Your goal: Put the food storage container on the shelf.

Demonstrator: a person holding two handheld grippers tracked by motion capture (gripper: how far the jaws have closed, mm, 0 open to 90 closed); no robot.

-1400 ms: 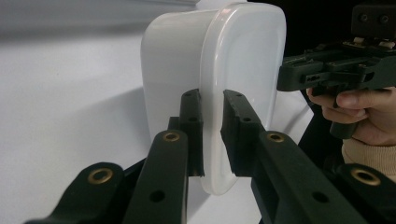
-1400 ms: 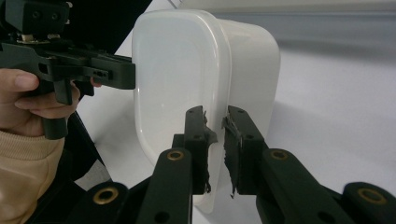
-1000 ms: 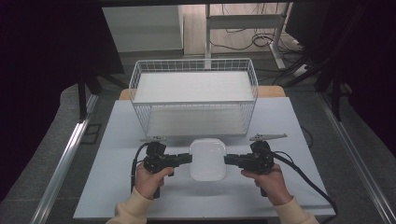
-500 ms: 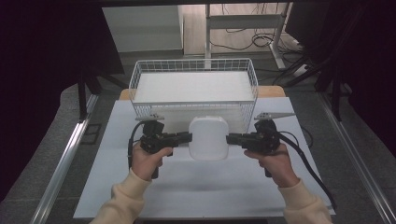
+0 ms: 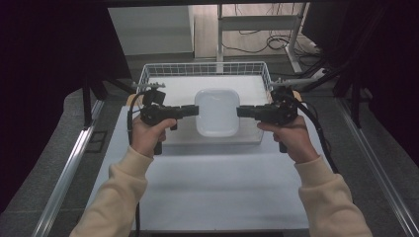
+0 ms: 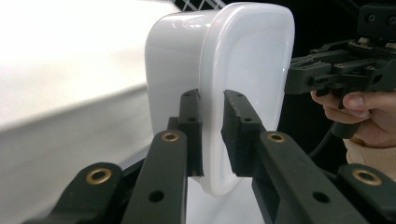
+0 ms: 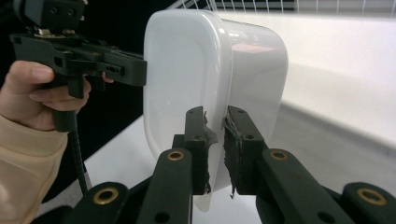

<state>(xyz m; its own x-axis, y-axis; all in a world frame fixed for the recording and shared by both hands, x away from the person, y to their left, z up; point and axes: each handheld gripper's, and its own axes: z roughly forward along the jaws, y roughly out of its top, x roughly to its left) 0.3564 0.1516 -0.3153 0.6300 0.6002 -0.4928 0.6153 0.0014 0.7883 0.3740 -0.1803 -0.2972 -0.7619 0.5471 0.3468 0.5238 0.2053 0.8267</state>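
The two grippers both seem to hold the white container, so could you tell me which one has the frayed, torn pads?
The right gripper: its pads show ragged, torn edges where they clamp the white container rim. The left gripper pads look smooth.

We hold both forearms out ahead, cream sleeves to the wrists, roughly parallel. Left hand [image 5: 146, 136] wraps its grip from below; the left hand-held gripper [image 5: 196, 110] lies level, jaws pointing inward toward the right one. Right hand [image 5: 290, 137] mirrors it; the right hand-held gripper [image 5: 239, 112] points back at the left. Each pair of jaws is pinched nearly together on the rim of the white container [image 5: 216, 111] between them. A cable trails off each.
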